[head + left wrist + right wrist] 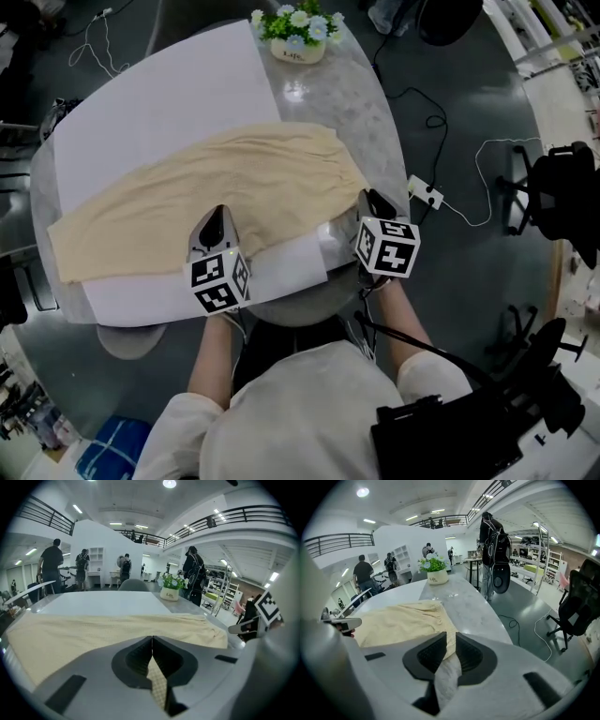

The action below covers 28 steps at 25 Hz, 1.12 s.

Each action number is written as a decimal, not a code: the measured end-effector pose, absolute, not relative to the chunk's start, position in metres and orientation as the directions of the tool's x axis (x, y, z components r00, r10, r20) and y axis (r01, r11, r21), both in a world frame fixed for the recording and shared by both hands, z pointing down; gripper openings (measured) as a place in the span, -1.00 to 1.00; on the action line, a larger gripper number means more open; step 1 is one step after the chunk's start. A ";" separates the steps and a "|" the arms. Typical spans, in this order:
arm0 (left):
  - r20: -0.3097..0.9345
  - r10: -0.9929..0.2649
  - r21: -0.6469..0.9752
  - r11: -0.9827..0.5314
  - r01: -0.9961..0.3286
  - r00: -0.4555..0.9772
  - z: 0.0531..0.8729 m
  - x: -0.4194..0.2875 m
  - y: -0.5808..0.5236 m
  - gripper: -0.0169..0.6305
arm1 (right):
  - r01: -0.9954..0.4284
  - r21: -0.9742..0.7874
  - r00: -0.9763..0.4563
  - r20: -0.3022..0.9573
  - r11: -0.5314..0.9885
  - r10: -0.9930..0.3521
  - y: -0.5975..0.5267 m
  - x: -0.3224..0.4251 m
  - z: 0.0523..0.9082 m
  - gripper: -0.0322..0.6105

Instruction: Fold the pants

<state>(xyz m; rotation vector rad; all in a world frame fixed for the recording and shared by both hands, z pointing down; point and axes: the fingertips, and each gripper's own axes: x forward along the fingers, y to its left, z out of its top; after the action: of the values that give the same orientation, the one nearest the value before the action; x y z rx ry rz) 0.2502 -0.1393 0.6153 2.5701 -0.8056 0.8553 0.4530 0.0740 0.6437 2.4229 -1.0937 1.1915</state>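
**Both grippers at the near edge of the pants**

The left gripper [217,212] has its jaws together, nipping the near edge of the beige pants [206,197]; in the left gripper view the jaw tips meet, with the weave showing just beneath them [152,641]. The right gripper [371,197] has its jaws a little apart, and a fold of the cloth runs through the gap between them [450,637]. Both tools point away from the person and downward, low over the tabletop.

Reading the head view as a clock centred on the pants, the left gripper sits at 6 o'clock on the cloth's near edge and the right gripper at 4 o'clock, by the gathered waistband end. The pants stretch in a long band from 8 o'clock, where the leg ends lie, up to 2 o'clock. They lie mostly on a white sheet [159,103], which covers the left part of the round marble table [370,112]. The waistband end reaches past the sheet onto the bare stone.

At 12 o'clock, at the table's far rim, a small pot of flowers [297,33] stands upright, well apart from the cloth. At 3 o'clock, on the dark floor beyond the table, a white power strip [425,192] lies with its cable, and farther out stands a black office chair [562,192].
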 end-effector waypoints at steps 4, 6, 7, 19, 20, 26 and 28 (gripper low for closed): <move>0.631 -0.422 0.106 -0.784 -0.611 0.651 0.620 0.248 -0.142 -0.92 | -0.711 -0.111 0.386 0.764 -0.694 -0.517 0.070 0.459 0.653 -0.67; 0.634 -0.424 0.104 -0.782 -0.615 0.647 0.622 0.247 -0.144 -0.92 | -0.713 -0.108 0.383 0.768 -0.693 -0.513 0.069 0.462 0.657 -0.64; 0.635 -0.426 0.103 -0.780 -0.617 0.644 0.623 0.246 -0.145 -0.92 | -0.713 -0.108 0.380 0.771 -0.693 -0.511 0.069 0.463 0.659 -0.60; 0.650 -0.456 0.081 -0.754 -0.652 0.608 0.633 0.233 -0.156 -0.92 | -0.731 -0.073 0.360 0.803 -0.678 -0.475 0.067 0.468 0.683 -0.40; 0.651 -0.456 0.080 -0.753 -0.653 0.607 0.633 0.232 -0.155 -0.92 | -0.736 -0.056 0.366 0.805 -0.674 -0.467 0.066 0.467 0.684 -0.43; 0.656 -0.457 0.083 -0.747 -0.659 0.601 0.636 0.227 -0.151 -0.92 | -0.736 -0.033 0.377 0.810 -0.677 -0.449 0.063 0.463 0.685 -0.58; 0.655 -0.459 0.084 -0.744 -0.663 0.599 0.635 0.225 -0.151 -0.92 | -0.743 -0.027 0.373 0.812 -0.668 -0.448 0.061 0.461 0.685 -0.61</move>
<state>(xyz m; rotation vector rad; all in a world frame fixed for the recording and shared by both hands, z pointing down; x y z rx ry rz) 0.2252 -0.1505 0.6354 2.5101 -0.9103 0.8961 0.4614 0.0609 0.6851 2.2955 -1.0424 1.1956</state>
